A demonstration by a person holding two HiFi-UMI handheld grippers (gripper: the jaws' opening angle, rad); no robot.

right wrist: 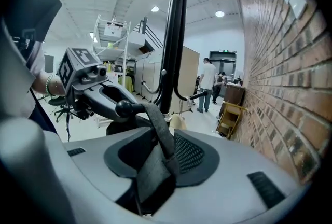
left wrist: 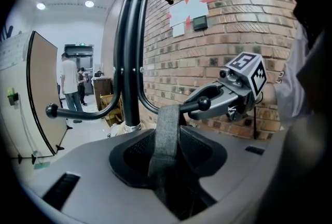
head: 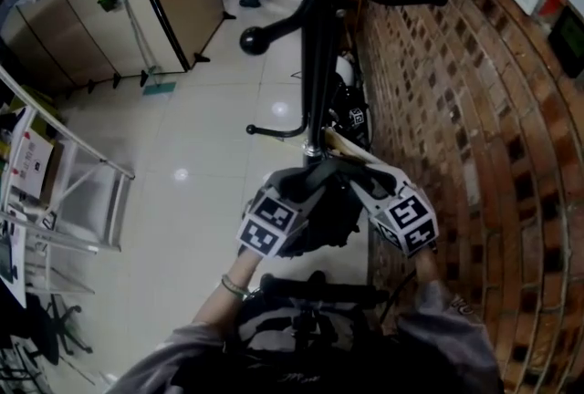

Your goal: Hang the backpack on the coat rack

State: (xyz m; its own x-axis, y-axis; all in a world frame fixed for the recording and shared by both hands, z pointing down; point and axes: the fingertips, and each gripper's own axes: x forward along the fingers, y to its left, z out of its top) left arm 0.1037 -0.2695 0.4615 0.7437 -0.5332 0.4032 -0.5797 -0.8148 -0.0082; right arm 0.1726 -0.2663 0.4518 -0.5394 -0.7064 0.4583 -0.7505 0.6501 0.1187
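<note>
grey woven backpack strap (left wrist: pixel 167 129) loops over a ball-tipped hook (left wrist: pixel 203 104) of the black metal coat rack (left wrist: pixel 129 62), centre frame. left gripper (left wrist: pixel 168 166) and right gripper (right wrist: pixel 155 166) both gape apart around it, seemingly not pinching.

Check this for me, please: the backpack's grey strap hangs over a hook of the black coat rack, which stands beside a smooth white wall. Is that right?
Not quite. The wall beside the coat rack is brick, not smooth white; the right gripper view shows it. The rest holds.
</note>
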